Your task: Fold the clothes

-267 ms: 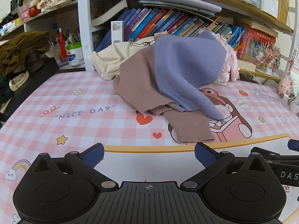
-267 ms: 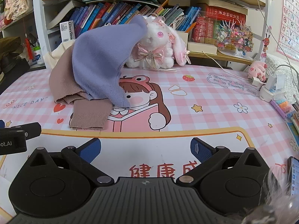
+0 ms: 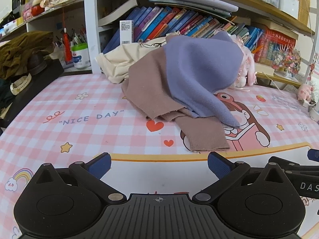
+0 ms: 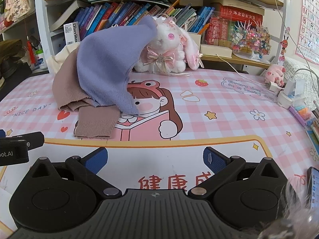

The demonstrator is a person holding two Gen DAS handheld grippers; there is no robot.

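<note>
A crumpled purple and brown garment (image 3: 191, 83) lies heaped on the pink checked desk mat (image 3: 79, 123), its brown sleeve (image 3: 201, 135) stretched toward me. It also shows in the right wrist view (image 4: 103, 69), draped partly over a white plush rabbit (image 4: 171, 47). A cream garment (image 3: 123, 61) lies behind it. My left gripper (image 3: 159, 165) is open and empty, hovering near the mat's front, short of the sleeve. My right gripper (image 4: 155, 159) is open and empty to the right of the left one.
Bookshelves (image 3: 179, 20) stand behind the clothes. A dark pile with an olive cloth (image 3: 22, 49) sits at far left. A pink toy pig (image 4: 275, 73), chargers (image 4: 289, 91) and pens (image 4: 303, 115) are at the right edge, and a phone (image 4: 314, 187) at near right.
</note>
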